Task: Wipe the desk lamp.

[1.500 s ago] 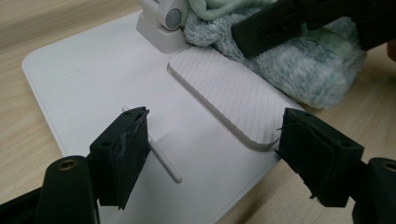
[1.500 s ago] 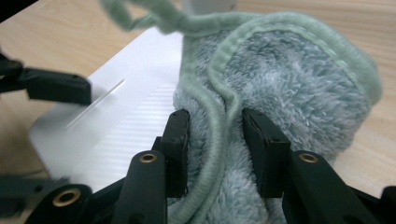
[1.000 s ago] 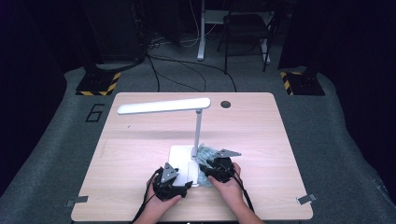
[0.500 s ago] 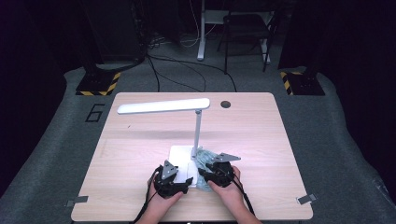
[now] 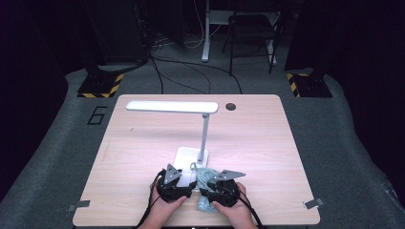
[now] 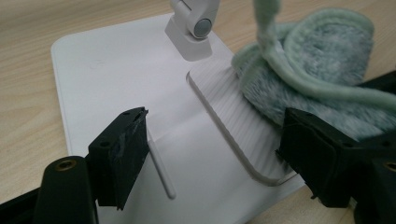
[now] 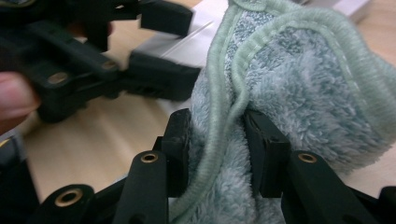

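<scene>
We hold a black two-jaw gripper in each hand at the near edge of the light wooden table [image 5: 143, 143]. Our right gripper [image 7: 215, 135] pinches a fluffy pale-green cloth with a corded hem [image 7: 299, 88]; its jaws have just been closing, and the pile bulges between the pads. From the high view, the cloth [image 5: 206, 177] lies at about 5 o'clock from the flat white base [image 5: 184, 157] of the white desk lamp [image 5: 172, 107], its edge draped over the base's near right corner. Our left gripper [image 6: 210, 154] hangs over that base with jaws spread wide and nothing pressed between them; a thin white strip of the plate sticks up by the left jaw. In the left gripper view the cloth [image 6: 317, 60] sits at 2 o'clock, just beside the right jaw.
</scene>
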`<state>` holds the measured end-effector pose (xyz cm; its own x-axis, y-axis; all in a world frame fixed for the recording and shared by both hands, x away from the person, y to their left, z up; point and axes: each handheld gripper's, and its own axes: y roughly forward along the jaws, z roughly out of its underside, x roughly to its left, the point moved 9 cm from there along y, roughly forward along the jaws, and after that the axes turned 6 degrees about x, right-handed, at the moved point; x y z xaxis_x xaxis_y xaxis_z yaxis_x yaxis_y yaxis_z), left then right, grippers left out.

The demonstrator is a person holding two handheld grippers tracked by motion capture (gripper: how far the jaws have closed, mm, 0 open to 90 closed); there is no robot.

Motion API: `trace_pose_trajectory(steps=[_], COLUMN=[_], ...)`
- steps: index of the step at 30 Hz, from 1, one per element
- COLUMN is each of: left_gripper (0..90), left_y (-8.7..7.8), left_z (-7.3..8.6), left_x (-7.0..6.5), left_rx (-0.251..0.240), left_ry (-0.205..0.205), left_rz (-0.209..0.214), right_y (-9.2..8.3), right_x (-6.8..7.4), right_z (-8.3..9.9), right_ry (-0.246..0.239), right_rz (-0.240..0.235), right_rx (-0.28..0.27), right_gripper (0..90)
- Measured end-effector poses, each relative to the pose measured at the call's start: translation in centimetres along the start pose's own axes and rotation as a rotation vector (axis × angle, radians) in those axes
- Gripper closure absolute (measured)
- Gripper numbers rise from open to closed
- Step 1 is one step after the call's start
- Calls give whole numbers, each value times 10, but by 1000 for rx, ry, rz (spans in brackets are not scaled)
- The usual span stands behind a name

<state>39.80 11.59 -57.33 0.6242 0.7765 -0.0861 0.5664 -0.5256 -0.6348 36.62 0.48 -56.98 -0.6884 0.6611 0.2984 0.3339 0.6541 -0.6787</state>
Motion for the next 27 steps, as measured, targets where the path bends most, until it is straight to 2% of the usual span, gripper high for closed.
trace_pose_trajectory(steps=[1, 3, 5, 7, 8, 9, 13, 14, 15, 19, 24, 27], left_gripper=[237, 238, 238, 238, 238, 238, 238, 238, 238, 238, 238, 237], left_y=[0, 0, 0, 0, 0, 0, 0, 0, 0, 0, 0, 0], left_z=[0, 0, 0, 0, 0, 0, 0, 0, 0, 0, 0, 0], left_x=[0, 0, 0, 1, 1, 1, 1, 1, 1, 1, 1, 1], left_rx=[-4, -2, -4, -2, -2, -2, 0, -1, -2, -7, -11, -11], left_ry=[-2, -1, -4, 2, 1, 2, 2, -2, 3, 5, 2, 2], left_rz=[-4, 2, 3, 1, 2, 1, 2, 4, 1, 3, 6, 9], right_y=[0, -4, -9, -16, -24, -24, -34, -36, -36, -35, -23, -10], right_x=[0, 5, 5, 1, -7, -7, -26, -32, -32, -43, -54, -58], right_z=[0, 4, 7, 6, 0, 0, -16, -26, -26, -45, -63, -68], right_ry=[0, -6, -6, 0, 30, 30, 80, 94, 94, 113, 128, 98], right_rz=[0, -50, -61, -39, -10, -10, 53, 69, 69, 103, 125, 134], right_rx=[0, 9, 11, -10, -55, -55, -139, -174, -174, -220, -217, -215], right_gripper=[638, 645, 653, 657, 660, 660, 660, 659, 659, 657, 653, 613])
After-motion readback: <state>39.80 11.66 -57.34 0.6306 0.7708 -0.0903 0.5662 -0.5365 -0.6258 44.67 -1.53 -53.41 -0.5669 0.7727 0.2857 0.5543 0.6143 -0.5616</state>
